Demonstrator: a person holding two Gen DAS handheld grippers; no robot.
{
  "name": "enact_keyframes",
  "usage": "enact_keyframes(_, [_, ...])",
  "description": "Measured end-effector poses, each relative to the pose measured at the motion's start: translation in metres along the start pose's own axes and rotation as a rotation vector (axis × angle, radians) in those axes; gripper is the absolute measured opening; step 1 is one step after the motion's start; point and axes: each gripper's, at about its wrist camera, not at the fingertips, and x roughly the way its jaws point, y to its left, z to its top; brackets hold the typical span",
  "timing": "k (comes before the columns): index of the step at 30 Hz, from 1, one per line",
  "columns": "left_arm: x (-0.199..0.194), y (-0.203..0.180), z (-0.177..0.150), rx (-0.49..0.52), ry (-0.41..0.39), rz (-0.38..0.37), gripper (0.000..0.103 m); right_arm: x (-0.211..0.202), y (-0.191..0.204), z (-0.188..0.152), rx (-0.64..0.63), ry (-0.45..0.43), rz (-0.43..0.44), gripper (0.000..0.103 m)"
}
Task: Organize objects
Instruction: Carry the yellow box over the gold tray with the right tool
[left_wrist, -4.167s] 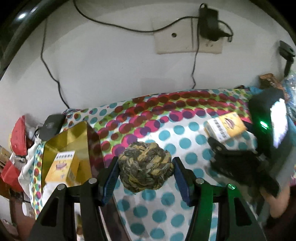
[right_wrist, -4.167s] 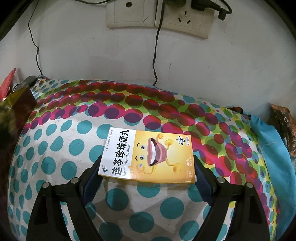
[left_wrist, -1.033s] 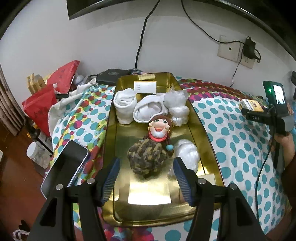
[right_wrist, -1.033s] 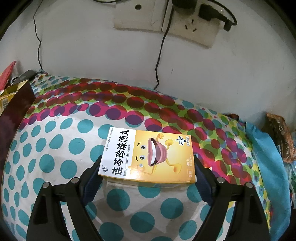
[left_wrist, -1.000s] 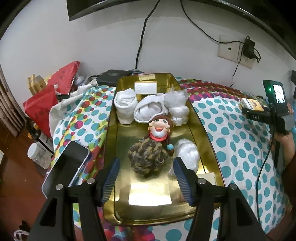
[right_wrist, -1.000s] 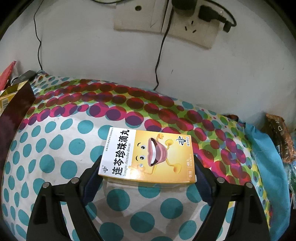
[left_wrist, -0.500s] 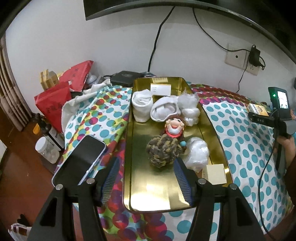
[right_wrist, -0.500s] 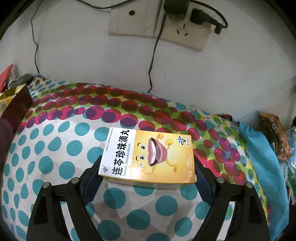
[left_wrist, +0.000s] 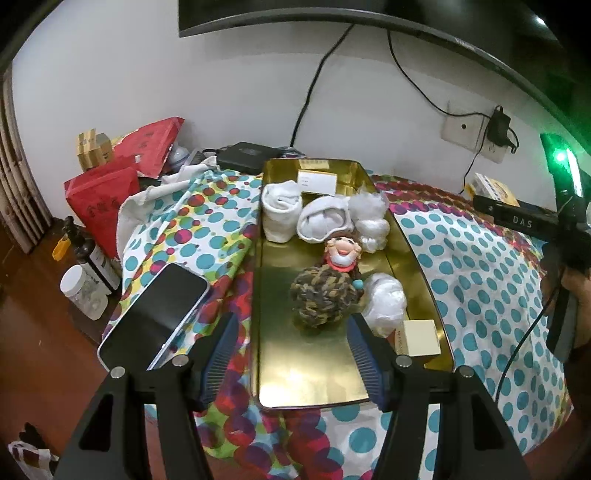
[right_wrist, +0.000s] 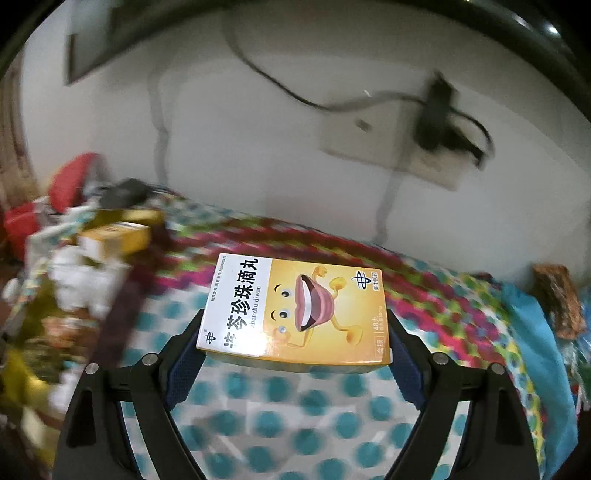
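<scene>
Medicine box (right_wrist: 295, 310) sits clamped across its long axis in the right gripper (right_wrist: 293, 350), lifted off the table; gold tray (right_wrist: 122, 216) lies at 10 o'clock from it. Left gripper (left_wrist: 291, 350) gapes empty, rope ball (left_wrist: 323, 295) at 12 o'clock, resting in the tray.

tray near end: bare gold floor of tray (left_wrist: 310, 373), passable
tray far end: blocked by rope ball (left_wrist: 323, 300), doll (left_wrist: 342, 252), socks (left_wrist: 281, 211)
left of tray: phone (left_wrist: 157, 314)
</scene>
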Motion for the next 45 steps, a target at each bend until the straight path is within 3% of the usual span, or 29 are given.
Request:
enact_keyframes(8, [-0.009,0.015,-0.001,-0.022,-0.017,0.008,0.063,-0.031,0.095,0.007,-0.149,-0.030,0.178,0.086])
enact_keyframes(19, [-0.010,0.025,-0.004,-0.044,-0.013,-0.003,0.063,-0.033,0.171,-0.018,-0.321,0.052,0.251,0.086])
enact_keyframes(28, [-0.004,0.028,-0.004,-0.048,0.004,-0.005,0.063,-0.004,0.194,-0.029,-0.357,0.131,0.209,0.086])
enact_keyframes(45, [0.003,0.031,-0.006,-0.054,0.029,0.014,0.063,0.017,0.201,-0.008,-0.304,0.095,0.170,0.087])
